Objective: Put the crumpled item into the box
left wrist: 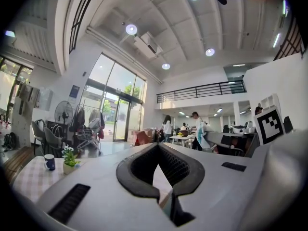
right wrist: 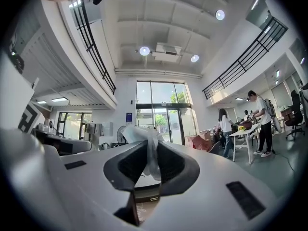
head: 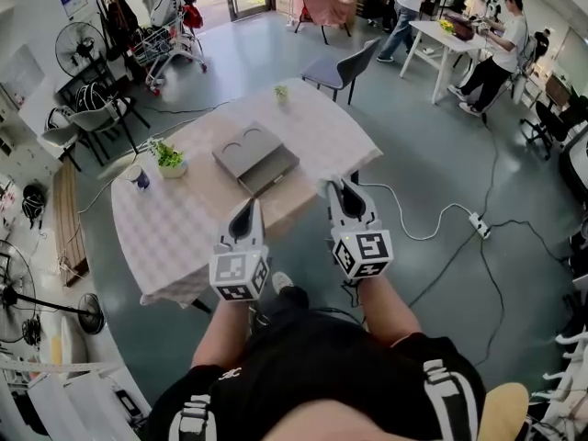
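Note:
A flat grey box lies closed in the middle of the table, which has a checked cloth. My right gripper hovers just off the table's near right edge, a short way from the box. It is shut on a crumpled white item that sticks up between its pads in the right gripper view. My left gripper hangs beside it over the table's front edge. Its tips meet, with nothing between them, in the left gripper view.
A small potted plant and a dark blue cup stand at the table's left; another small plant stands at its far edge. A grey chair is behind the table. A cable and power strip lie on the floor at right. People are at desks far right.

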Demonstrator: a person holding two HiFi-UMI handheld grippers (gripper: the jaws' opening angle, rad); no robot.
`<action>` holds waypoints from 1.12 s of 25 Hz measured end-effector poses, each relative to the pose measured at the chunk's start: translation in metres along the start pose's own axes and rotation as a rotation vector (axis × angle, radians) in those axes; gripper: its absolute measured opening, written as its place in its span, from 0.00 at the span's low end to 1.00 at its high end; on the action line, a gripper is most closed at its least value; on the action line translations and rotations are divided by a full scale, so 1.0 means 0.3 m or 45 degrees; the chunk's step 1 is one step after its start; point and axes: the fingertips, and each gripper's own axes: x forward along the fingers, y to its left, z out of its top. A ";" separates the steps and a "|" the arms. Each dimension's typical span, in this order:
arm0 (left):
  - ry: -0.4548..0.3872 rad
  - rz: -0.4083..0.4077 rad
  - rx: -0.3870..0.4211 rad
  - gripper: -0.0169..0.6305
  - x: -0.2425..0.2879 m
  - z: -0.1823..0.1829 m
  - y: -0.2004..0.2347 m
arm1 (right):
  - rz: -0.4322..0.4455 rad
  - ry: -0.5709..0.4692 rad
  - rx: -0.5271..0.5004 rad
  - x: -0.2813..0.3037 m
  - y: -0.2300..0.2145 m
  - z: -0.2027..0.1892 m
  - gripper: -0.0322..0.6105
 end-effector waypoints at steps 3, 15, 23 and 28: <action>0.013 0.002 -0.006 0.03 0.092 0.011 0.067 | 0.003 0.007 0.007 0.121 -0.015 -0.004 0.14; 0.040 0.019 -0.038 0.03 0.467 0.040 0.373 | 0.040 0.047 0.003 0.618 -0.053 -0.042 0.14; 0.041 0.053 -0.021 0.03 0.610 0.057 0.558 | 0.087 0.052 0.016 0.889 -0.020 -0.073 0.14; 0.041 0.145 -0.031 0.03 0.631 0.067 0.633 | 0.168 0.063 0.018 0.996 0.003 -0.070 0.14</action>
